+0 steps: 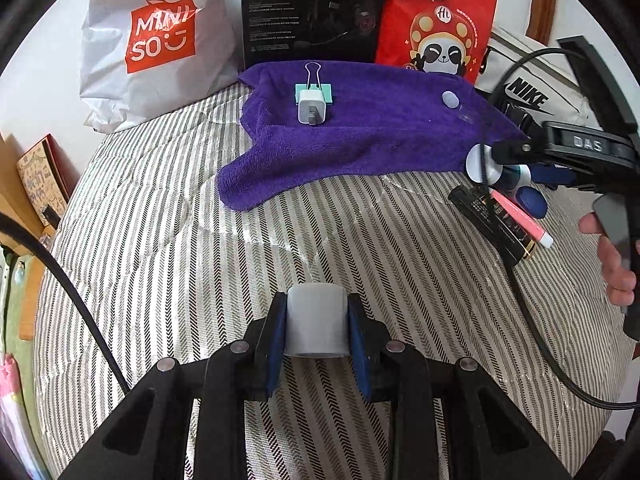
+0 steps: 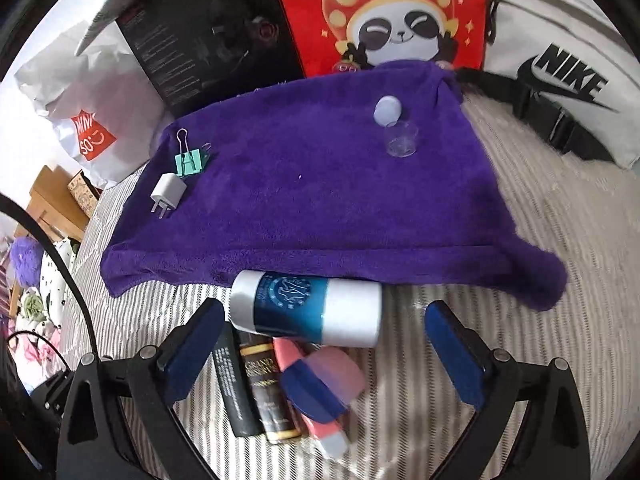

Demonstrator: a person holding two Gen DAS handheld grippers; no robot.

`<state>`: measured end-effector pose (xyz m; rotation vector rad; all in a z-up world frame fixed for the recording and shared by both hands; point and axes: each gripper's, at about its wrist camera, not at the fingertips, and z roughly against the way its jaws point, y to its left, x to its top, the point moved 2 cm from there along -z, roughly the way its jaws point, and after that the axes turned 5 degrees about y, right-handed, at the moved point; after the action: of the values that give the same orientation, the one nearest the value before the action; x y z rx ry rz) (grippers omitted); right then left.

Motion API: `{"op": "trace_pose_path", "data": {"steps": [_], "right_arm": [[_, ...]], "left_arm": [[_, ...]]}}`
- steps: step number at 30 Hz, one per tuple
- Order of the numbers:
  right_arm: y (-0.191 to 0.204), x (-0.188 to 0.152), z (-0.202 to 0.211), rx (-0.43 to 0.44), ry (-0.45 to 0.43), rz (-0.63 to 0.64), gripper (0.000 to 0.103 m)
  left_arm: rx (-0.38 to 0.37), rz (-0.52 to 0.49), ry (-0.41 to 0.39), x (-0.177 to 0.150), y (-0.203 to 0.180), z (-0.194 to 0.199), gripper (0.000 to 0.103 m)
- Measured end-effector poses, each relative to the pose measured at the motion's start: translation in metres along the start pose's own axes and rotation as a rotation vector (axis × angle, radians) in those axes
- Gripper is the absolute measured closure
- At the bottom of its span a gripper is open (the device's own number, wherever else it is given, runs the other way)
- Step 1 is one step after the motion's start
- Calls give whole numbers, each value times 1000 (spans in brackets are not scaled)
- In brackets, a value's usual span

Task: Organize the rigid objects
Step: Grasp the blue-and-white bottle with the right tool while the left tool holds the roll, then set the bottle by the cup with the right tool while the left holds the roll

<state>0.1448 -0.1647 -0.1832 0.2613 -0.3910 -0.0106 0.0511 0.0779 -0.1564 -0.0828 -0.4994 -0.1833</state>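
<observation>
Two grippers: left gripper [image 1: 317,330] clamped on a small grey cylinder [image 1: 316,326], upright, over the striped bedcover [image 1: 180,240]; right gripper [image 2: 320,344] jaws wide apart, nothing pressed. Between them a blue-and-silver canister [image 2: 306,307] lies on its side, long axis along the purple towel's [image 2: 320,200] near edge. Clear empty jar [image 2: 401,139] near the towel's far right corner. Readable: MINISO bag [image 1: 156,40], NIKE bag [image 2: 560,92], "GRAND" on the dark tube [image 2: 266,392].

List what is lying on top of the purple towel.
On the purple fleece towel: a mint green binder clip, a white plug charger, a pale round lid and a small clear glass jar. Whatever lies beneath the towel is covered.
</observation>
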Motion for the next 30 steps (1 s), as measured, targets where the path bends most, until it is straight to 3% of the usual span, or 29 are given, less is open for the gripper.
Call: {"op": "trace_pose_path", "data": {"steps": [7, 10, 12, 19, 30], "right_arm": [[8, 4, -21, -78, 30, -21, 5], [10, 5, -25, -81, 25, -16, 10], [11, 6, -23, -53, -3, -3, 26], [0, 7, 0, 25, -18, 8, 26], [-29, -12, 57, -62, -88, 115, 26]], "left_arm": [[8, 4, -7, -3, -1, 2, 75], [7, 9, -11, -3, 0, 1, 75], [9, 9, -14, -3, 0, 2, 75], [10, 14, -12, -3, -1, 1, 75], [-31, 78, -1, 2, 7, 0, 75]]}}
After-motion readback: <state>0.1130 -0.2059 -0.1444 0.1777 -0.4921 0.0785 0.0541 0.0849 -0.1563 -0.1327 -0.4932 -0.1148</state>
